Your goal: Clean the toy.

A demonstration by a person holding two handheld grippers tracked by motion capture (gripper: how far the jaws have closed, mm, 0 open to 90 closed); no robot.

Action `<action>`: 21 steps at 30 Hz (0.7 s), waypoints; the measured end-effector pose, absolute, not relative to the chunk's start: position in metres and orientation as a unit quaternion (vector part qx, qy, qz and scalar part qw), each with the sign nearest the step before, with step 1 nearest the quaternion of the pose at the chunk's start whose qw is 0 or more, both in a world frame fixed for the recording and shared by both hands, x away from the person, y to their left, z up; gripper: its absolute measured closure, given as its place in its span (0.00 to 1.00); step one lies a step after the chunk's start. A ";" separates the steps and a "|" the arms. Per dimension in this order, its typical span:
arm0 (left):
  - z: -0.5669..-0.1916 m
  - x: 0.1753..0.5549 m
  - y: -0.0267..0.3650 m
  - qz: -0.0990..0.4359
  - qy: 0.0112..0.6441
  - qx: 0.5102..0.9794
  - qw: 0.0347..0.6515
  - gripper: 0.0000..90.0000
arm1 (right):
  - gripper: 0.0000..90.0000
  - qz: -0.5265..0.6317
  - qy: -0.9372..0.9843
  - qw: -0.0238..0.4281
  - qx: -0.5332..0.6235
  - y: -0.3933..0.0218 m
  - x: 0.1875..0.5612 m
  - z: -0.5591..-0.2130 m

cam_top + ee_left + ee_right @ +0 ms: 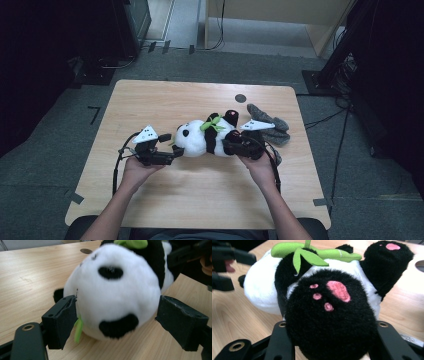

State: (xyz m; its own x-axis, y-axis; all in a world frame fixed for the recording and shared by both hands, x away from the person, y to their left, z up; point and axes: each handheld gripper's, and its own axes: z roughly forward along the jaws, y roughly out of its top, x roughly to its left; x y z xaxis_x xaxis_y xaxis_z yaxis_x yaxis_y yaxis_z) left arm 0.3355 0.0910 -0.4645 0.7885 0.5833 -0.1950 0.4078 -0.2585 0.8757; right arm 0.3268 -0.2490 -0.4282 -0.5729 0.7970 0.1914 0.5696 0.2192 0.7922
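Fingers (283,340) of the right gripper (231,146) are clamped around the black foot of the plush panda (207,136). Left gripper (174,151) fingers (61,322) stand wide on either side of its white head, one barely brushing the fur. Lying mid-tabletop (165,100), the panda stretches between them; grey cloth (272,131) sits toward the right edge.

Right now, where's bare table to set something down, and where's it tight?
Free: the whole far-left part of the table, from the far edge down to the left gripper, and the near strip between the person's forearms. Crowded: the middle-right, where the plush panda, the right gripper shut on its foot and the grey plush toy bunch together.
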 end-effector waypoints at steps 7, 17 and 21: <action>-0.471 0.331 0.088 0.101 0.292 0.792 0.526 0.18 | 0.63 0.452 0.763 0.103 0.451 -0.252 0.324 -0.413; -0.473 0.328 0.070 0.101 0.281 0.794 0.530 0.08 | 0.64 0.470 0.768 0.057 0.432 -0.253 0.321 -0.405; -0.477 0.325 0.066 0.143 0.284 0.789 0.526 0.20 | 0.63 0.461 0.775 0.062 0.429 -0.250 0.320 -0.406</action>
State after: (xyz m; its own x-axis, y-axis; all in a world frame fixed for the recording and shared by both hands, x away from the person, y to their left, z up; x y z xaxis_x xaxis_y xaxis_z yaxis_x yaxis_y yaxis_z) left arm 0.3254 0.0657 -0.4767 0.7976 0.5988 -0.0726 0.2974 -0.2856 0.9110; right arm 0.3203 -0.2498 -0.4064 -0.6247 0.7212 0.2993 0.6072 0.2077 0.7669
